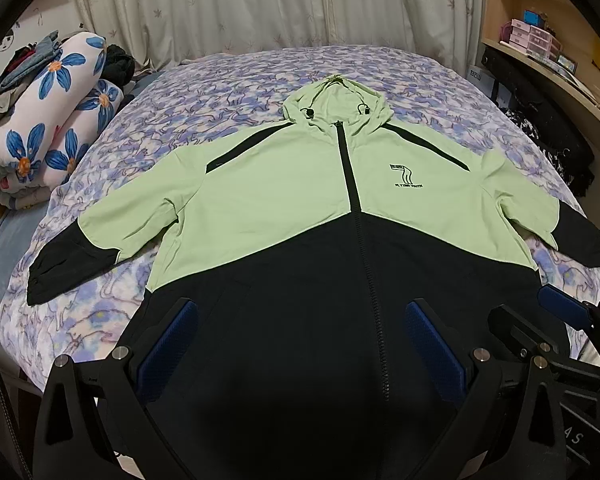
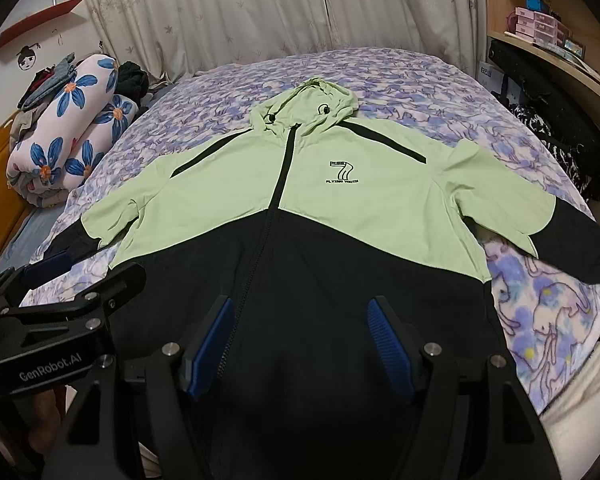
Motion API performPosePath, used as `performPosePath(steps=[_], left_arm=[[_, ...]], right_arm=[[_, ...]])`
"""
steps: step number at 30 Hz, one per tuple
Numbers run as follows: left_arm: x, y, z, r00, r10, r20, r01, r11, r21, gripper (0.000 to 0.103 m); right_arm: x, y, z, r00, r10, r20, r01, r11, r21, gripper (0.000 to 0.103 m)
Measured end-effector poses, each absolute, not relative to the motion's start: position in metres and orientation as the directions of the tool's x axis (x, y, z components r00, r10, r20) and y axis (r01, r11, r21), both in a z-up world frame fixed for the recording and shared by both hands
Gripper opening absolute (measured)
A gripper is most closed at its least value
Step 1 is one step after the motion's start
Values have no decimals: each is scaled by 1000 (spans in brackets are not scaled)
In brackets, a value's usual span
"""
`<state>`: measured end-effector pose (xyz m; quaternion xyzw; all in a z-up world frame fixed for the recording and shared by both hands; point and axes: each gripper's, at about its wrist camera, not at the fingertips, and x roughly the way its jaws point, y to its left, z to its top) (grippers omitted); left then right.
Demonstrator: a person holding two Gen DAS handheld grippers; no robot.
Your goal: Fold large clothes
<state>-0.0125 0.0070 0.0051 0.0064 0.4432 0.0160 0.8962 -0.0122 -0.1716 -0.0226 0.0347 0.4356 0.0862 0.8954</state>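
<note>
A light green and black hooded zip jacket lies flat, front up, on the bed, hood at the far end and both sleeves spread out; it also shows in the right wrist view. My left gripper is open and empty, hovering over the jacket's black lower hem. My right gripper is open and empty over the same hem, a little to the right. The right gripper also shows at the left wrist view's right edge, and the left gripper at the right wrist view's left edge.
The bed has a purple patterned cover. A rolled floral quilt and piled clothes lie at its far left. Curtains hang behind. Wooden shelves and dark bags stand along the right side.
</note>
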Motion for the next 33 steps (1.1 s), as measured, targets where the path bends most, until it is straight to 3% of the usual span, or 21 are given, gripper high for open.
performPosePath(steps=[33], left_arm=[[-15, 9, 1, 615, 30, -788, -16, 1000, 26, 102]], right_arm=[[-12, -173, -31, 600, 175, -781, -110, 984, 136, 70]])
